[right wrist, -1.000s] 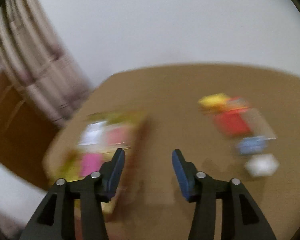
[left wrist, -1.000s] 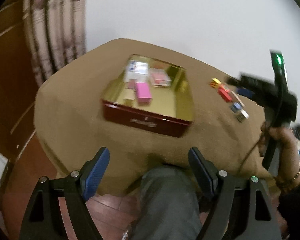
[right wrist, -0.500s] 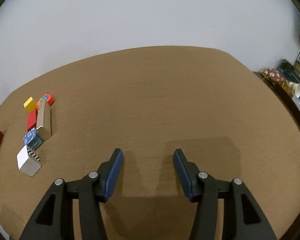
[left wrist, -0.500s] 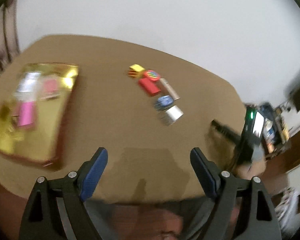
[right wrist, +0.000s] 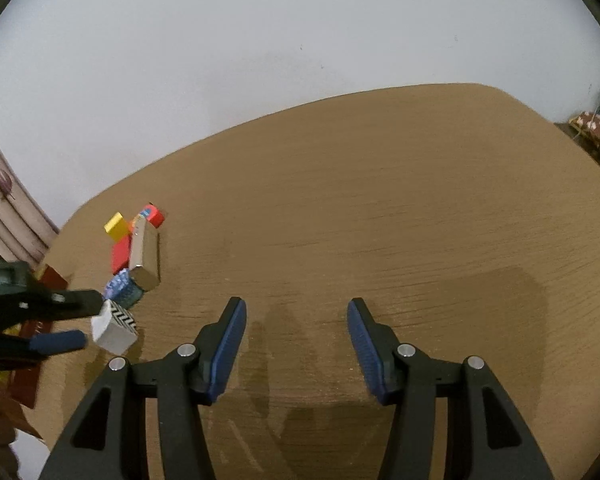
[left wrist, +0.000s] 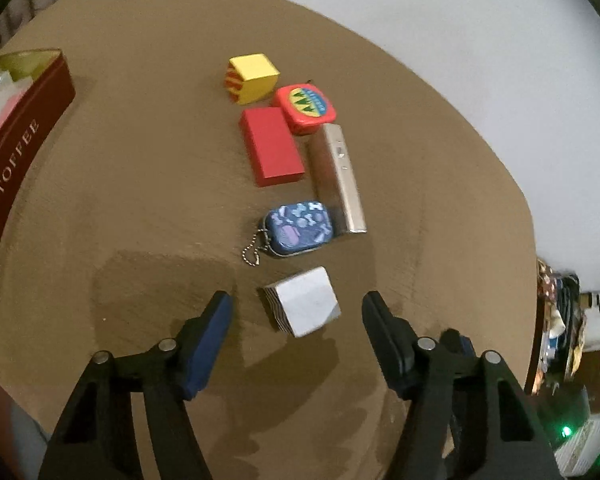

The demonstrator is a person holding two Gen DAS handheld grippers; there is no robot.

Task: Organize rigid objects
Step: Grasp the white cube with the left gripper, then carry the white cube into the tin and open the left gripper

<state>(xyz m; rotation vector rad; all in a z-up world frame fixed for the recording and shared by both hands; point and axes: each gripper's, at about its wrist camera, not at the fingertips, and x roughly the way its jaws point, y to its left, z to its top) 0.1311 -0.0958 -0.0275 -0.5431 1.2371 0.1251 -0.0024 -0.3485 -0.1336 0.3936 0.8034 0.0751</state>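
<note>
The left claw (left wrist: 296, 312) is spread wide, straddling the white cube (left wrist: 302, 306) without touching it. The right claw (right wrist: 296, 336) is also spread and holds nothing, over bare desk (right wrist: 380, 208) well apart from the cube.

Positions relative to the white cube:
- Blue patterned tin (left wrist: 298, 227) with bead chain: just beyond it.
- Gold bar (left wrist: 338, 178): beyond, beside the tin.
- Red block (left wrist: 270, 145), round red tin (left wrist: 306, 107), yellow cube (left wrist: 252, 77): farther beyond.
- Toffee box (left wrist: 16, 152), the probable destination: well apart to the left.

Probable faults:
1. The cube sits rotated to the fingers. Closing on corners instead of flat faces may twist or eject it.
2. Advancing too far may push the cube into the blue patterned tin or catch the chain.
3. A shallow grip may drop the cube during transfer to the toffee box.
</note>
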